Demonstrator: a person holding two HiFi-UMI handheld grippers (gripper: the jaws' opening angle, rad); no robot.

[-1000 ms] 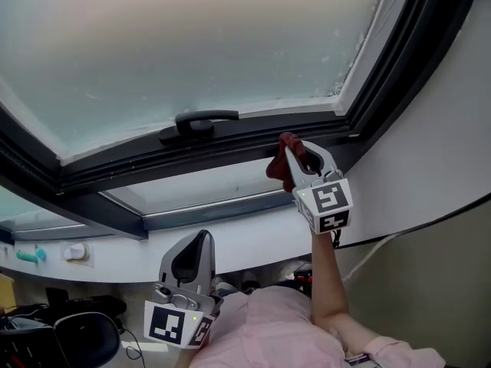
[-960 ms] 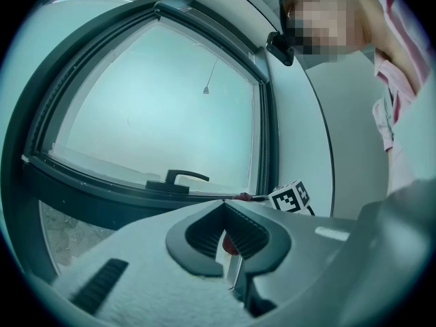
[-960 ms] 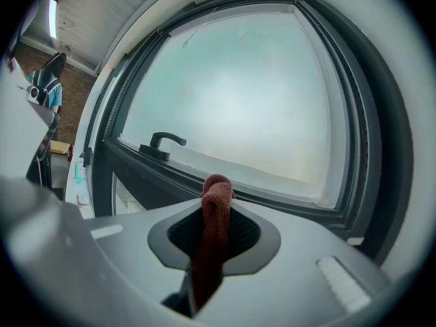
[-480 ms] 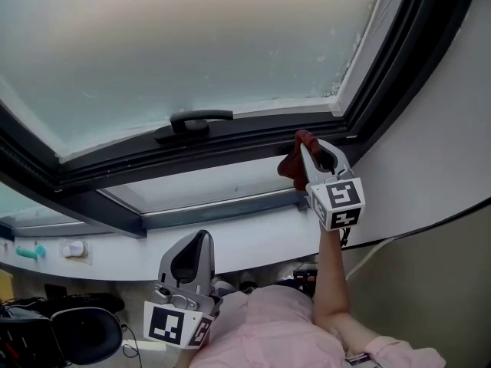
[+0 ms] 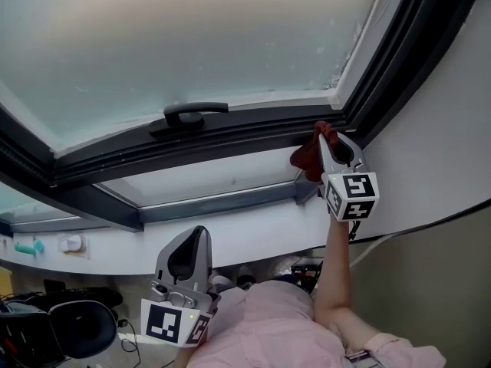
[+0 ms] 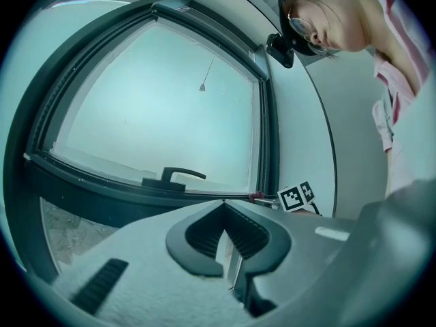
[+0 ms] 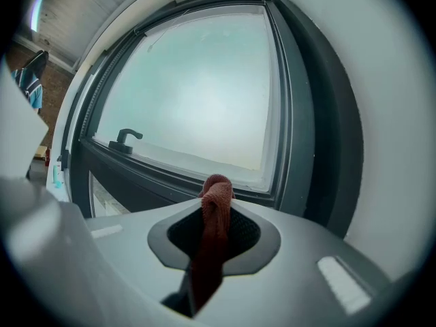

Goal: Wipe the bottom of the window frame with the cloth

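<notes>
Currently, the cloth (image 5: 307, 158) is being pinched in the right gripper (image 5: 325, 138), whose jaws are being pressed together onto it. In the right gripper view a folded red bunch is being pushed out past the jaw tips, while the rest is being trailed back through the throat of the tool. It is being held that way, it is judged, so that soft fabric rather than hard plastic is being presented to the window frame (image 5: 230, 140).

The bunch is being carried at the right end of the frame's bottom rail, close to the bottom right corner where the rail is being met by the upright side member. It appears to be touching the dark rail there, though contact is not being shown plainly in any view. The arm is being stretched upward and the gripper tilted toward the rail, probably so that the cloth is being worked into the groove beneath the glass (image 5: 215, 44). The handle (image 5: 188, 115) is sitting on the same rail, well apart to the left.

The left gripper (image 5: 198, 236) is being held low, near the person's chest, with its jaws drawn together on nothing. It is being parked clear, it seems, since the wiping is being done with one tool only.
</notes>
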